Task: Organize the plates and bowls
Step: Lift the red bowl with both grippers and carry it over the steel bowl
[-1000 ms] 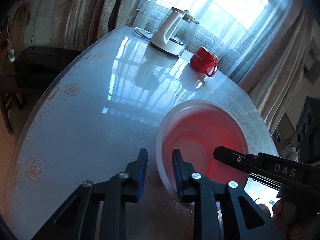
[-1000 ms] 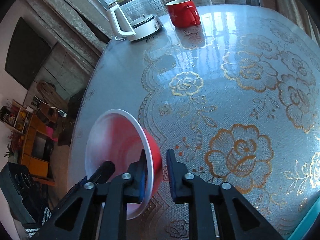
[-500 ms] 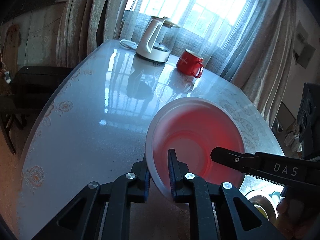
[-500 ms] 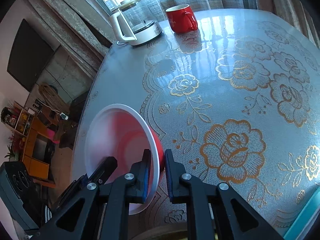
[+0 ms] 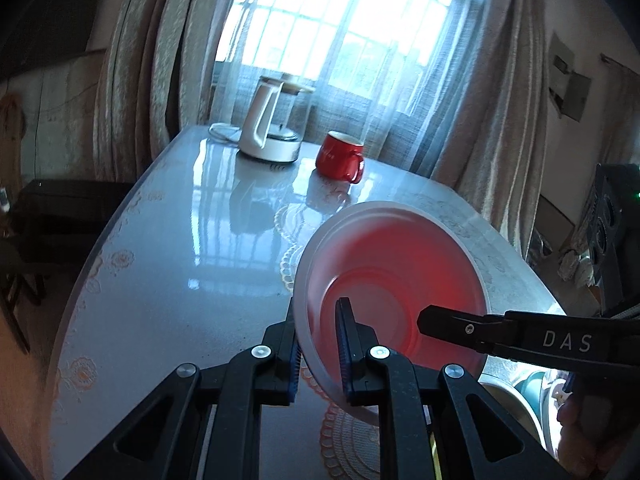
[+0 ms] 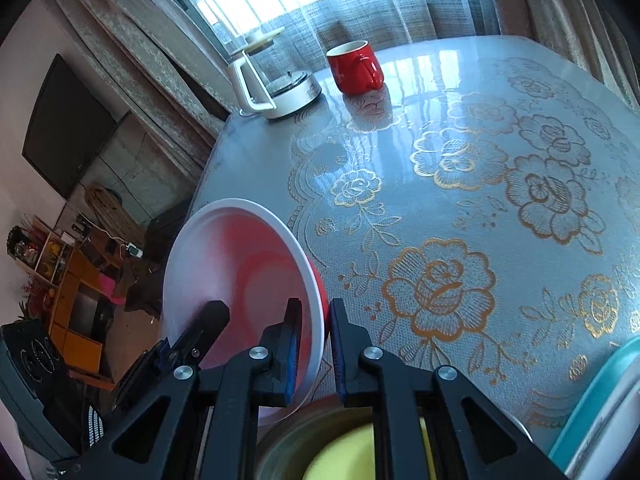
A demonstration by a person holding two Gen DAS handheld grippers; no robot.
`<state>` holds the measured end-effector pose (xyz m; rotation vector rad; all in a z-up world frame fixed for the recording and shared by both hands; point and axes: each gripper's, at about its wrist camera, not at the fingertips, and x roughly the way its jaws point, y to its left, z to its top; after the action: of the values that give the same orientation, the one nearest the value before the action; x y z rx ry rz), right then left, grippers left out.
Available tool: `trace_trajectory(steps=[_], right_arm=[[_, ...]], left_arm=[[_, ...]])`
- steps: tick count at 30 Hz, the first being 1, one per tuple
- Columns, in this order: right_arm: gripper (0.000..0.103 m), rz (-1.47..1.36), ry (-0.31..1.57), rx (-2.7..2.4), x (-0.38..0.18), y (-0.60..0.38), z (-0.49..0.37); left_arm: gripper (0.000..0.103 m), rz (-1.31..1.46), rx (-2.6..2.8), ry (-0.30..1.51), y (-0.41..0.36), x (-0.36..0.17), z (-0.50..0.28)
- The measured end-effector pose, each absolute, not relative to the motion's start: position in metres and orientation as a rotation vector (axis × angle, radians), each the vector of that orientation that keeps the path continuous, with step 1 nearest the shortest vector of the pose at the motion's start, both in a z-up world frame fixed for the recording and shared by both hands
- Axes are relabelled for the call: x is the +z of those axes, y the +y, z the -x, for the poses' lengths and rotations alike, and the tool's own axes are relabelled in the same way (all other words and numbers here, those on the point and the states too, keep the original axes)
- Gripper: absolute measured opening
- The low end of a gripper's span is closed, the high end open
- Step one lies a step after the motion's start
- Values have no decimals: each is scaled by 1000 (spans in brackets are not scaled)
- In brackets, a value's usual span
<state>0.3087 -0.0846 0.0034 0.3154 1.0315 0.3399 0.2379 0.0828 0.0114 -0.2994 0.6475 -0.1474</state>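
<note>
A bowl (image 5: pixel 392 276), red outside and white inside, hangs tilted above the table between both grippers. My left gripper (image 5: pixel 319 320) is shut on its near-left rim, one pad inside and one outside. My right gripper (image 6: pixel 316 314) is shut on the opposite rim of the same bowl (image 6: pixel 236 264). In the left wrist view a finger (image 5: pixel 452 326) of the right gripper reaches in from the right, over the bowl's inside. In the right wrist view a finger (image 6: pixel 210 316) of the left gripper shows at the bowl's far edge.
A white kettle (image 5: pixel 268 132) and a red mug (image 5: pixel 340 158) stand at the far end of the table (image 6: pixel 500 184), under a glossy flowered cover. Just below the grippers sits a bowl with a yellow-green inside (image 6: pixel 340 456). A teal dish (image 6: pixel 596 396) lies at the lower right.
The left gripper's fingers closed on the bowl's rim. Both grippers then rose together, and the bowl came up off the table and tilted.
</note>
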Motion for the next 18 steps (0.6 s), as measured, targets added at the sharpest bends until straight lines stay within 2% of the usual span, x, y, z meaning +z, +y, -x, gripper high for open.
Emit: trace_trajectory(steps=[18], right_arm=[[14, -377, 962, 306, 19, -118, -272]], left_arm=[[16, 212, -243, 583, 54, 30, -213]])
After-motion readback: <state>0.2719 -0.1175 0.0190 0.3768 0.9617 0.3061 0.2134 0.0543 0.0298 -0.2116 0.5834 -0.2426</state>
